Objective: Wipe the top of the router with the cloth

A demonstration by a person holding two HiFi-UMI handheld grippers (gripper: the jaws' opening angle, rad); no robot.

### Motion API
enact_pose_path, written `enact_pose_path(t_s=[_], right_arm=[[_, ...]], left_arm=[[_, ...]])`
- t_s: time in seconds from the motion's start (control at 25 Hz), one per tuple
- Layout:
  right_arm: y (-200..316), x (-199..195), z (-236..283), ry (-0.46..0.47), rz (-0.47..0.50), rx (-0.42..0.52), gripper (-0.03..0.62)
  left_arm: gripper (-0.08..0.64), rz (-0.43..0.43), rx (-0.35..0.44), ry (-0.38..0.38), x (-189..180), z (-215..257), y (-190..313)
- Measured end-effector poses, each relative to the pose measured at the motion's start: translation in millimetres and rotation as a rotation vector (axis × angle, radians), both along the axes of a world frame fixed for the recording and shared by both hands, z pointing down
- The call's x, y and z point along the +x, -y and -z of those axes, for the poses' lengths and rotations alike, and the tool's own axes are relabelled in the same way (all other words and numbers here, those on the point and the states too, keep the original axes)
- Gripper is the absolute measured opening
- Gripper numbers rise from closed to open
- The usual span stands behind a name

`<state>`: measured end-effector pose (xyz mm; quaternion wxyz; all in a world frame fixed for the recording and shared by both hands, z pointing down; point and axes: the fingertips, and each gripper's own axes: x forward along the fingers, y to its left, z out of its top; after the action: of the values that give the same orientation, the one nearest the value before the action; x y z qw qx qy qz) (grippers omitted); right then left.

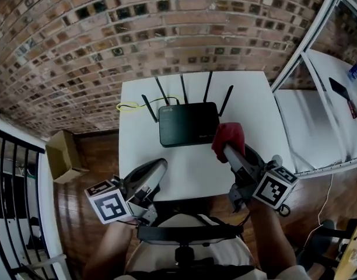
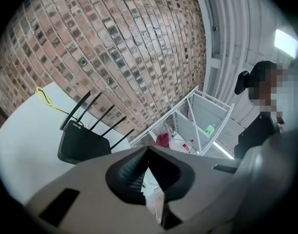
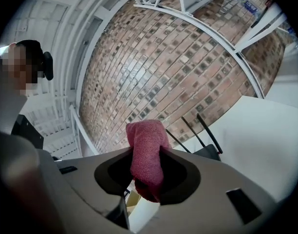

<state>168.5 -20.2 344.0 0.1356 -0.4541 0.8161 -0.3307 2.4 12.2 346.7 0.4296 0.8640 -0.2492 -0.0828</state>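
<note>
A black router with several upright antennas sits at the back middle of a white table. My right gripper is shut on a red cloth, which hangs just off the router's front right corner. In the right gripper view the cloth is pinched between the jaws, with the router low and to the right behind it. My left gripper hovers over the table's near edge, left of the router, jaws shut with nothing between them. The left gripper view shows the router at left.
A yellow cable loops on the table left of the router. A brick wall rises behind. A cardboard box stands on the wooden floor at left. A white metal frame and a second white surface flank the table's right side.
</note>
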Motion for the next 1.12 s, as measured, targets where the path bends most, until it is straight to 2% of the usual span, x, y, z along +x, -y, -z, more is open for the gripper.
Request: enact_pose_path(t_s=[0.32,0.52,0.88,1.12], right_arm=[[-17,38,-6,0.059,0.070,0.012,0.147],[-31,48,-16,0.071,0.120,-0.014,0.147],[-40,60,-6,0.064,0.095,0.004,0.147],[-46,42,4,0.061,0.074,0.026,0.147]], left_arm=[[0.005,0.076,-0.009,0.051,41,-6,-36],[0.005,0.124,-0.026,0.049,57,-9,-57],[0.005,0.095,-0.014,0.047,66,1,-68],[0.005,0.072,-0.017,0.051,45,3,-70]])
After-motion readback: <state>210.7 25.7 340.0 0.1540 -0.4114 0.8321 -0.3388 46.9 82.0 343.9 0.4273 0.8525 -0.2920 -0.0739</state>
